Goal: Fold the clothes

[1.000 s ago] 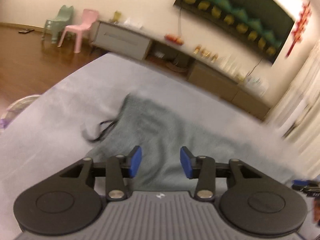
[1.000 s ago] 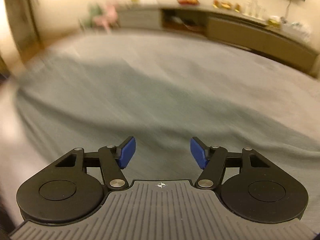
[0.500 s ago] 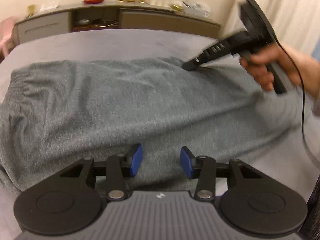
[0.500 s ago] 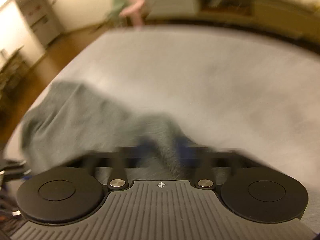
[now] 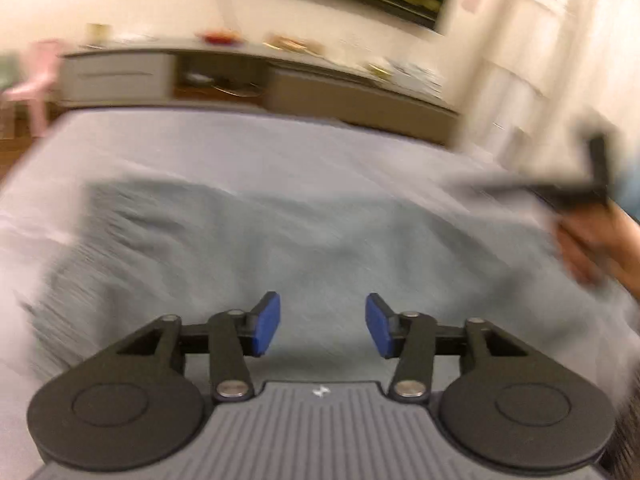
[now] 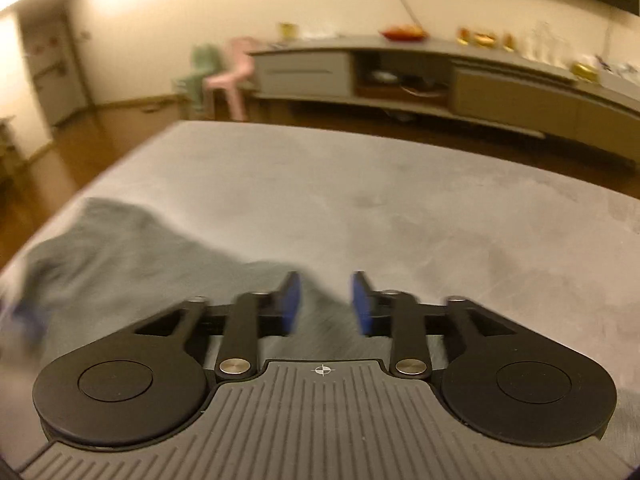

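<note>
Where half a second ago the right gripper (image 6: 325, 304) had its fingers blurred together on a fold of the garment (image 5: 304, 240), its blue pads now stand apart with a gap between them, and a point of grey cloth lies in that gap, seemingly let go rather than pinched. That suggests a corner has just been set down, so one stage of carrying or spreading the cloth is probably over, though motion blur hides whether any fold is neat. Seen from the left wrist, the garment lies broad across the near half of the bed (image 5: 248, 144), its edges smeared; whether it is one layer or doubled I cannot tell. The left gripper (image 5: 323, 325) hovers over the cloth's near edge, pads wide apart and holding nothing, as before. At the far right of that view the right gripper's dark body and the hand (image 5: 592, 248) gripping it sit at the cloth's right end.
</note>
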`<state>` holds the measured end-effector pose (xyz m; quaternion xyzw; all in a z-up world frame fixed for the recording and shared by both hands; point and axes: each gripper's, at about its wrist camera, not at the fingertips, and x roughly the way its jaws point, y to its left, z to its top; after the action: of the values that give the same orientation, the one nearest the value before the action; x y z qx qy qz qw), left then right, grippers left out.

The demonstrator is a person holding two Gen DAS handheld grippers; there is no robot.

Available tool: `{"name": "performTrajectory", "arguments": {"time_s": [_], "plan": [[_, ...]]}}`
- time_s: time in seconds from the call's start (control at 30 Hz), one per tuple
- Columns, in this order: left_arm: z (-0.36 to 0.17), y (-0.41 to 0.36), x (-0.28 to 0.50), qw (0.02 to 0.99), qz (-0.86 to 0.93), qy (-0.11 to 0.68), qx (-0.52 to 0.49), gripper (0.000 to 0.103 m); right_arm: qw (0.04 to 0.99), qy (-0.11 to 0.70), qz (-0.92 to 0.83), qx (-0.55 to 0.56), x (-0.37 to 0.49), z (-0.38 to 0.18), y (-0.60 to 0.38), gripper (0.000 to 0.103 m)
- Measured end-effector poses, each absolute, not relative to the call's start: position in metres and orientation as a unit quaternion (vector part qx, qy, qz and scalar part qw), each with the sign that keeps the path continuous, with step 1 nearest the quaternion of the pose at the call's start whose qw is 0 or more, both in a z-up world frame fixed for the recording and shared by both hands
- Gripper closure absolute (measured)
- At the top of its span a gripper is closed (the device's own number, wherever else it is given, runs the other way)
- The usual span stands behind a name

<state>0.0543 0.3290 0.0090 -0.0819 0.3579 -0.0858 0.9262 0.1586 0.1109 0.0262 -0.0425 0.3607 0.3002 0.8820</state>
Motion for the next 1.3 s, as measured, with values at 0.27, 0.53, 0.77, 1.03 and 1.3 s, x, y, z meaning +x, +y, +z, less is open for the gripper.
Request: {"name": "performTrajectory", "arguments": {"time_s": [0.27,0.53,0.77,1.03,1.3], "plan": [[-0.025,0.332,0.156,0.897,-0.02,0.429,-0.108,0.06,0.855,0.384,0.329,-0.116,0.057,-0.019,0.096,0.061],[0.002,0.299,0.173,0.904,0.084,0.408,-0.098,0.072,0.854,0.391,0.328,-0.1,0.012,-0.009,0.051,0.064],[0.018,0.153,0.156,0.892,-0.16,0.419,-0.054,0.06,0.892,0.382,0.228,-0.08,0.057,-0.005,-0.008,0.062],[0.01,0.118,0.176,0.894,-0.125,0.43,-0.007,0.066,0.866,0.426,0.233,-0.123,0.028,-0.013,-0.025,0.058],[0.018,0.085,0.174,0.897,-0.114,0.427,0.026,0.067,0.883,0.412,0.207,-0.09,0.034,0.019,-0.059,0.052]]}}
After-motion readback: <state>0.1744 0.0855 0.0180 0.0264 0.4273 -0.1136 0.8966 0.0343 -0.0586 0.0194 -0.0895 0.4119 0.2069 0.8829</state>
